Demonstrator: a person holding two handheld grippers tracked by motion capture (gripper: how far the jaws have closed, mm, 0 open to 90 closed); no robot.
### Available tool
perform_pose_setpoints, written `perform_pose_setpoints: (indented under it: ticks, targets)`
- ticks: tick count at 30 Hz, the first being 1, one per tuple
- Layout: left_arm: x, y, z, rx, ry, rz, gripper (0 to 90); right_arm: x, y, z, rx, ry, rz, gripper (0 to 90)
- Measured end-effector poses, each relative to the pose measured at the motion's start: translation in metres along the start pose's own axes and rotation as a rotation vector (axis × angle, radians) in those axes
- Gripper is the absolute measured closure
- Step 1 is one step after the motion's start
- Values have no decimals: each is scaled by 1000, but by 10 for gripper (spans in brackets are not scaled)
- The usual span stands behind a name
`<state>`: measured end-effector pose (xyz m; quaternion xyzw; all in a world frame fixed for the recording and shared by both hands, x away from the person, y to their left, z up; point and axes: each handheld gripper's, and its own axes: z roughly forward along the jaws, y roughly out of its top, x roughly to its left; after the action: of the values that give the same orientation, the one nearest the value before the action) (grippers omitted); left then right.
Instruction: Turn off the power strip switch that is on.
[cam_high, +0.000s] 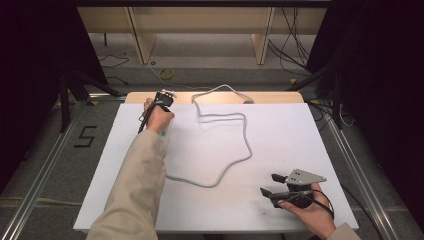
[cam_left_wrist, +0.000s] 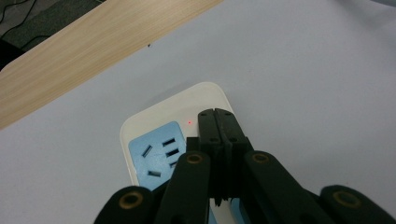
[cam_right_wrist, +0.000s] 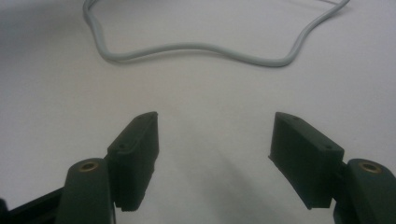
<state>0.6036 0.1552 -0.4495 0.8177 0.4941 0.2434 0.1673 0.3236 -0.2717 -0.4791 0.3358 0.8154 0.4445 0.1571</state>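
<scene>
The jaws of the left gripper (cam_left_wrist: 222, 122) are pressed together with nothing between them, their tips resting over the white end of a power strip (cam_left_wrist: 154, 126). The jaws of the right gripper (cam_right_wrist: 212, 154) stand wide apart and hold nothing, hovering above bare white counter (cam_right_wrist: 56, 93).

The left gripper view gives what the high view cannot: the strip's pale blue socket panel (cam_left_wrist: 156, 156) with dark slots, and a tiny red light (cam_left_wrist: 189, 122) on the white casing just beyond the panel. It also shows a strip of wood-grain edge (cam_left_wrist: 93, 51) past the white surface.

The high view places things. The left gripper (cam_high: 162, 100) and the strip under it sit at the counter's far left corner, mostly hidden by the hand (cam_high: 159, 117) and beige sleeve (cam_high: 137, 185). The right gripper (cam_high: 270, 186) is near the counter's near right corner, with a grey plate (cam_high: 302, 176) on top. A grey cable (cam_high: 235, 117) winds from the far edge across the middle toward the sleeve; the right gripper view catches a loop of it (cam_right_wrist: 196, 49).

A dark "5" (cam_high: 86, 136) is marked on the floor left of the counter.
</scene>
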Motion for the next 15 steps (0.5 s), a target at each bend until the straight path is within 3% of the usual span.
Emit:
perform_pose_setpoints:
  ticks: [9, 11, 13, 15]
  targets:
    - [0, -1, 0, -7, -4, 18, 898, 0, 0, 0, 0, -1, 0, 333]
    - [1, -1, -2, -13, -13, 3, 898, 0, 0, 0, -2, -2, 3, 333]
    - [2, 0, -6, -44, -23, -3, 897, 0, 0, 0, -3, -3, 4, 333]
    - [3, -1, -11, -69, -6, 8, 894, 0, 0, 0, -2, -3, 2, 333]
